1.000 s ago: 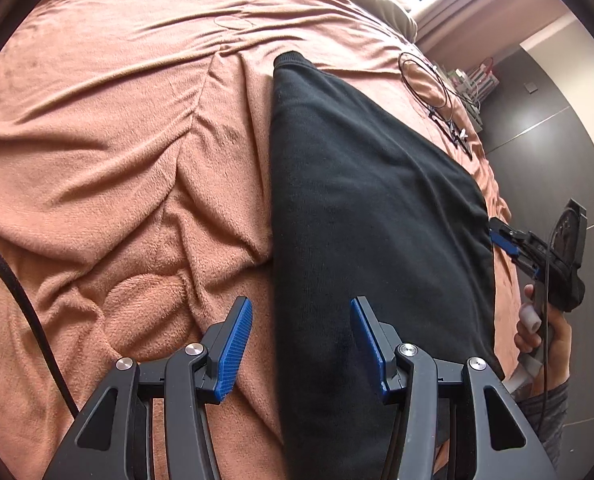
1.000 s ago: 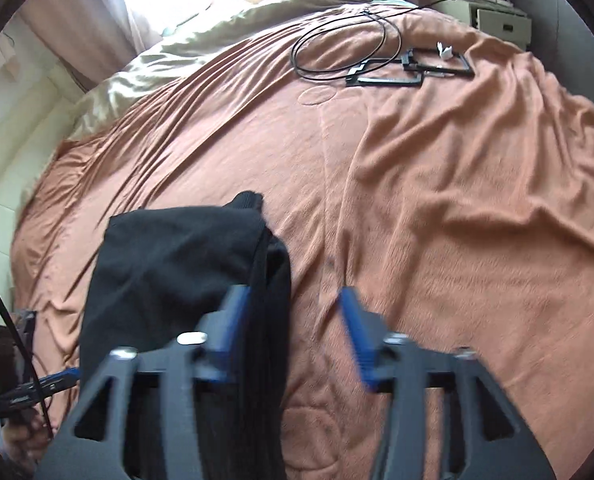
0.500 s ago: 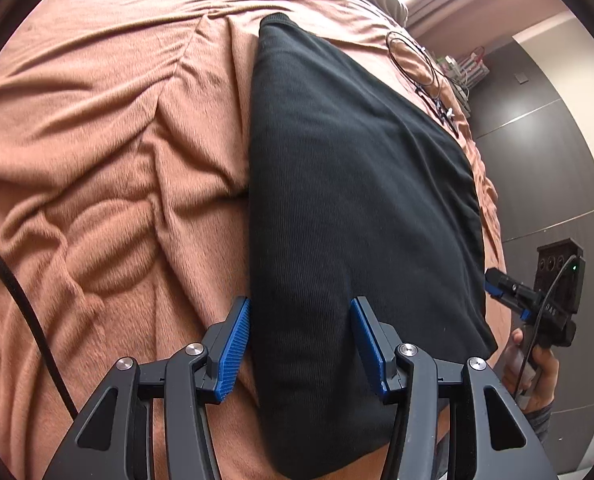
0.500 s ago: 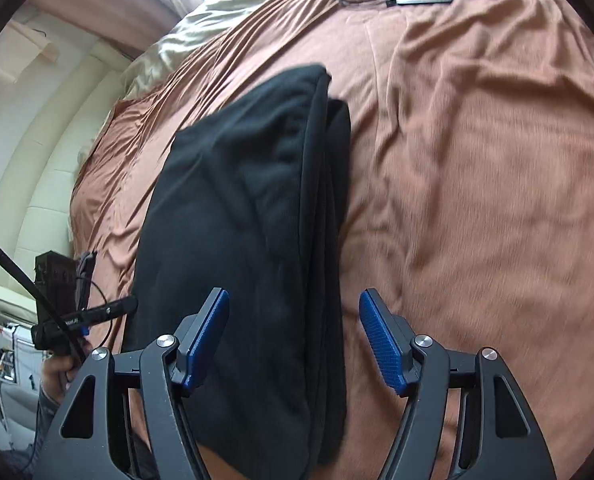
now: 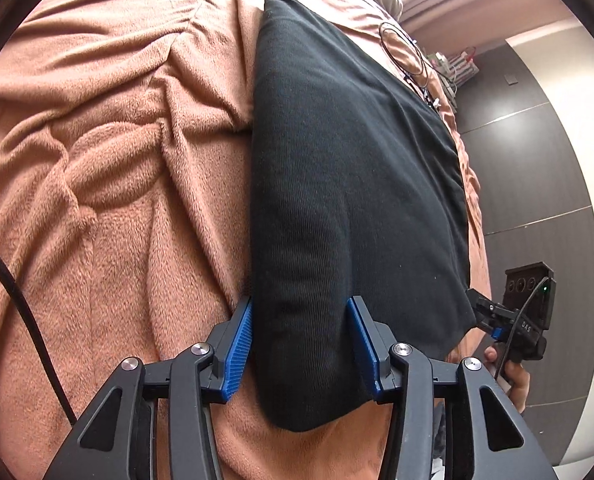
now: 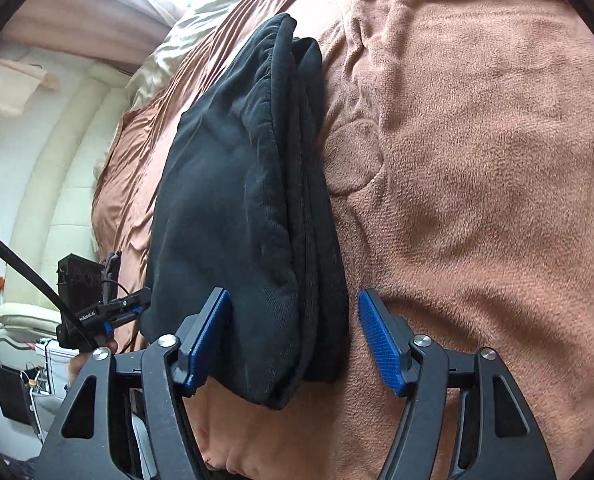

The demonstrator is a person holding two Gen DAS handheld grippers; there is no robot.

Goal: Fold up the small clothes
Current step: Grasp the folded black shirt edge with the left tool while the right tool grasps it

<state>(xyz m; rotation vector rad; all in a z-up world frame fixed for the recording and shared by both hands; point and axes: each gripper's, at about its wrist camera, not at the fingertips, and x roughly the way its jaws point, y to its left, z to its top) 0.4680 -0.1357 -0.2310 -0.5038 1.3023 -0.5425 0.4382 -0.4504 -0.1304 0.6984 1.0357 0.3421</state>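
Straddling the near corners of a folded black garment, both grippers sit low over a bed; the step in hand appears to be taking hold of the near edge for another fold.

- Item: black garment, already doubled. Centre of the left wrist view, running from the lower middle to the upper middle. In the right wrist view it lies left of centre, stacked layers showing along its right edge.
- Support: rust-brown fleece blanket, heavily creased at left of the left wrist view.
- Left gripper: jaws partly apart and just now closing, the garment's left near corner between them. The left pad looks to be at the cloth edge; a firm pinch cannot be confirmed.
- Right gripper: jaws partly apart and just now closing, the layered corner between them. A sliver of blanket shows beside the right pad, so no clamp yet.
- Other: a cable loop at upper right of the left wrist view, well apart from the garment.

Handling notes, as judgement: catch every layer at the right corner, as the stacked edges could split and leave the lower ones behind. Keep the pads off the blanket so no fleece lifts with the cloth. Close both sides evenly and raise them together, or the fold line will skew.
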